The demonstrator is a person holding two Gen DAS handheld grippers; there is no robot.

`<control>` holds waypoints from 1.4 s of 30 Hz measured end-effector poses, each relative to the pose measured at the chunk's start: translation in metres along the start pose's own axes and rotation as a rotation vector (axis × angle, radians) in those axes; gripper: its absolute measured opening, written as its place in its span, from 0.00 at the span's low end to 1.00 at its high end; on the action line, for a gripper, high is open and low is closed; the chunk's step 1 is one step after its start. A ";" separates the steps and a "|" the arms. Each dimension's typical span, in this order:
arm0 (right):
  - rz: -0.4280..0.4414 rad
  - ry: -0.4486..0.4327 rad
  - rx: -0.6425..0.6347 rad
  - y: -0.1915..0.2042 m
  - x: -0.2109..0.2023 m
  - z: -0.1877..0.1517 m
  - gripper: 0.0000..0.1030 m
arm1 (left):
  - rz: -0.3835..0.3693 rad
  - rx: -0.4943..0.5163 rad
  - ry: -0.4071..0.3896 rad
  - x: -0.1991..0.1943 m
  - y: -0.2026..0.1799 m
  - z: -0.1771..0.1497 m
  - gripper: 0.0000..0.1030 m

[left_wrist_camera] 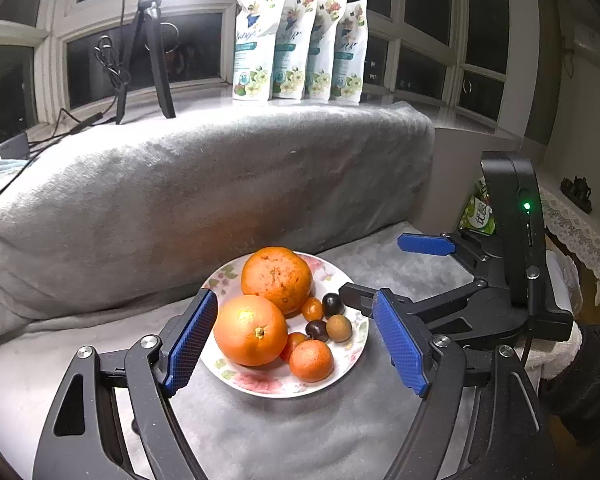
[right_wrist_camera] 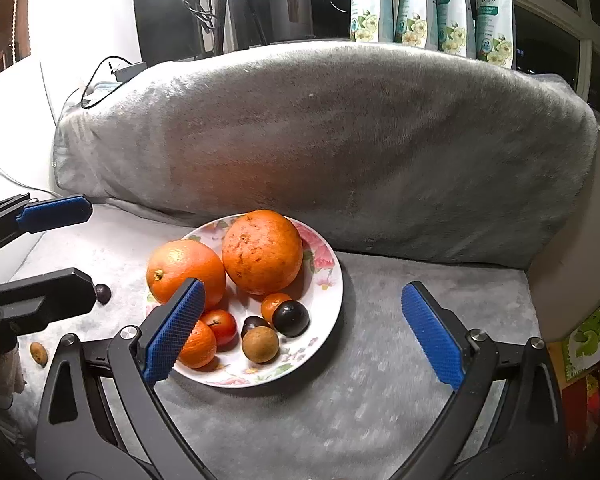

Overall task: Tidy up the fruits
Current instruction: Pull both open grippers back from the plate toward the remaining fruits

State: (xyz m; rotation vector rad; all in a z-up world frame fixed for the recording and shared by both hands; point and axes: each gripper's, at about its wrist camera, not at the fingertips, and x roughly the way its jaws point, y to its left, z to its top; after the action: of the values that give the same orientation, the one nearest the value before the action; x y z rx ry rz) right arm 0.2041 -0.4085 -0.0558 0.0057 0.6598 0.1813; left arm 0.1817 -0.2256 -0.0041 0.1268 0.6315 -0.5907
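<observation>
A floral plate (left_wrist_camera: 260, 388) (right_wrist_camera: 328, 264) sits on the grey blanket. It holds two large oranges (left_wrist_camera: 277, 280) (right_wrist_camera: 184, 268), a mandarin (left_wrist_camera: 311, 360), a cherry tomato (right_wrist_camera: 222, 326), dark plums (right_wrist_camera: 291, 318) and a brown longan (right_wrist_camera: 260, 344). My left gripper (left_wrist_camera: 294, 298) hovers open in front of the plate, nothing between its blue pads. My right gripper (right_wrist_camera: 302, 290) is open too, empty, just right of the plate; it also shows in the left wrist view (left_wrist_camera: 384, 270). Left of the plate, a dark plum (right_wrist_camera: 103, 293) and a brown fruit (right_wrist_camera: 38, 352) lie loose on the blanket.
A grey-covered backrest (right_wrist_camera: 320, 140) rises right behind the plate. Several white refill pouches (left_wrist_camera: 300, 44) and a tripod (left_wrist_camera: 148, 52) with cables stand on the windowsill. A green box (right_wrist_camera: 592, 332) is at the right edge of the seat.
</observation>
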 end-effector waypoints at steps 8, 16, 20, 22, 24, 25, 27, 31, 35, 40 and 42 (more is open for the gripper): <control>0.005 -0.024 0.013 0.008 -0.018 0.001 0.98 | 0.009 0.001 -0.033 -0.022 0.002 -0.001 0.78; 0.022 -0.046 0.020 0.019 -0.033 0.002 0.98 | 0.019 -0.007 -0.064 -0.045 0.007 -0.005 0.78; 0.033 -0.065 0.016 0.027 -0.040 0.003 0.98 | 0.026 -0.015 -0.077 -0.056 0.011 -0.008 0.78; 0.039 -0.071 0.016 0.031 -0.043 0.004 0.98 | 0.033 -0.019 -0.083 -0.061 0.014 -0.011 0.78; 0.046 -0.078 0.017 0.036 -0.047 0.004 0.98 | 0.041 -0.024 -0.087 -0.065 0.018 -0.013 0.78; 0.045 -0.081 0.016 0.038 -0.048 0.004 0.98 | 0.045 -0.027 -0.088 -0.068 0.020 -0.014 0.78; 0.046 -0.084 0.009 0.043 -0.049 0.005 0.98 | 0.054 -0.035 -0.091 -0.073 0.025 -0.018 0.78; 0.051 -0.078 -0.015 0.056 -0.047 0.005 0.98 | 0.075 -0.057 -0.097 -0.084 0.037 -0.025 0.78; 0.073 -0.057 -0.034 0.070 -0.044 0.005 0.98 | 0.106 -0.087 -0.101 -0.098 0.055 -0.036 0.78; 0.109 -0.040 -0.075 0.090 -0.037 0.004 0.98 | 0.161 -0.127 -0.084 -0.113 0.085 -0.055 0.78; 0.130 -0.031 -0.089 0.098 -0.033 0.004 0.98 | 0.182 -0.152 -0.071 -0.119 0.098 -0.066 0.78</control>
State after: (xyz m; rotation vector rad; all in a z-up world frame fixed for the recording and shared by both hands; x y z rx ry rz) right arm 0.1647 -0.3171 -0.0267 -0.0344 0.6199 0.3350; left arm 0.1248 -0.0682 0.0070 0.0197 0.5868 -0.3686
